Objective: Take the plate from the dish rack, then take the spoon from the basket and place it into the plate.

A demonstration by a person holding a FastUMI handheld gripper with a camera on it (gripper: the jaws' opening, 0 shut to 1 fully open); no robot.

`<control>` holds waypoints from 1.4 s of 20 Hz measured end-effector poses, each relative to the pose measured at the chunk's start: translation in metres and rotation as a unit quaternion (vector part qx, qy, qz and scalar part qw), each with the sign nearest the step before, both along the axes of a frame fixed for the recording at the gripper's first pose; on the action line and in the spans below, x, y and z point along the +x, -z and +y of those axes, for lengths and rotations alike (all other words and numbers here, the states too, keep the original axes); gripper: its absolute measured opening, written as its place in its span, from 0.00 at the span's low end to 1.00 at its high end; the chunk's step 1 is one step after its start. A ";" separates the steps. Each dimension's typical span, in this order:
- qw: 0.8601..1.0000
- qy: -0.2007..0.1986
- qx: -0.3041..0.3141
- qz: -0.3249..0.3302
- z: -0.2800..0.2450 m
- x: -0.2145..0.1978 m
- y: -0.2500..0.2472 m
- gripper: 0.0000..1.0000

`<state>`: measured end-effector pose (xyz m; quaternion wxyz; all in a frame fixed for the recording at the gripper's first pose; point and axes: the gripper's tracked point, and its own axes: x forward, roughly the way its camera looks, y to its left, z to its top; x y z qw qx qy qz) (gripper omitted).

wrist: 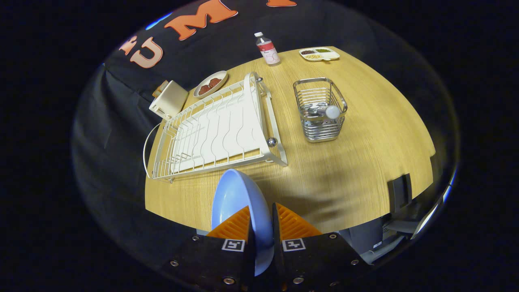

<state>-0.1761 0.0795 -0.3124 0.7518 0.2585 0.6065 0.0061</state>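
Blue plate (239,202) sits edge-on between my fingers (233,225), both pressing its rim, one on each face. I read the gripper (261,219) as pinching the plate, held above the near edge of the table (365,162). The plate stands nearly upright, clear of the rack (215,129), which lies just beyond it.

Rack: white wire, on the table, ahead and to the left of the fingers. I see no dishes in its slots.

Basket (320,109): metal wire, upright, to the right of the rack and apart from it. The spoon (324,110) rests inside it, its pale rounded end at the basket's right rim; I cannot make out the rest of it well.

Further back: a small dish (211,84) with dark red food just behind the rack's far corner. A pale boxy thing (168,103) at the table's left edge, beside the rack; I cannot tell what it is. A bottle (267,49) with a white cap stands near the far edge. A divided tray (319,54) with bits of food lies to its right.

A dark object (399,190) sits at the table's near right corner; I cannot identify it.
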 end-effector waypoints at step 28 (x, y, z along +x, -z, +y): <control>0.968 0.137 -0.083 -0.194 -0.107 0.063 0.002 0.78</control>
